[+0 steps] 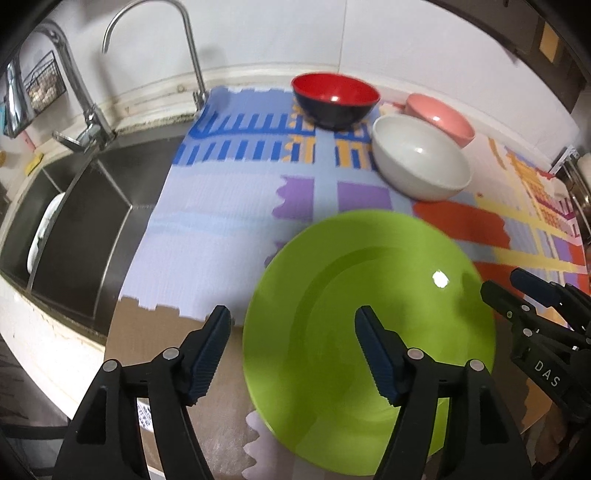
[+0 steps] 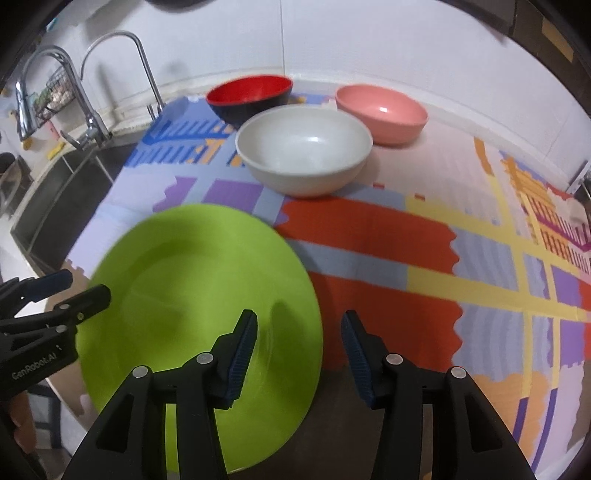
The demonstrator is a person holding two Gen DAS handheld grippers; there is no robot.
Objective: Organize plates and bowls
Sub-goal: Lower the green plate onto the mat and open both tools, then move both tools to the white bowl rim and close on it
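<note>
A lime green plate [image 1: 351, 295] lies on the patterned mat near the counter's front edge; it also shows in the right wrist view [image 2: 184, 280]. My left gripper [image 1: 293, 325] is open and empty above the plate's left rim. My right gripper [image 2: 299, 328] is open and empty above the plate's right rim; it shows at the right of the left wrist view [image 1: 517, 291]. Behind the plate stand a white bowl [image 2: 303, 155], a red bowl with a dark outside [image 2: 251, 96] and a pink bowl [image 2: 382, 110], all upright.
A steel sink [image 1: 81, 221] with two taps [image 1: 155, 22] lies left of the mat, with a white dish [image 1: 44, 236] inside. The colourful mat [image 2: 424, 258] covers the counter. A wire basket [image 1: 44, 81] hangs on the wall far left.
</note>
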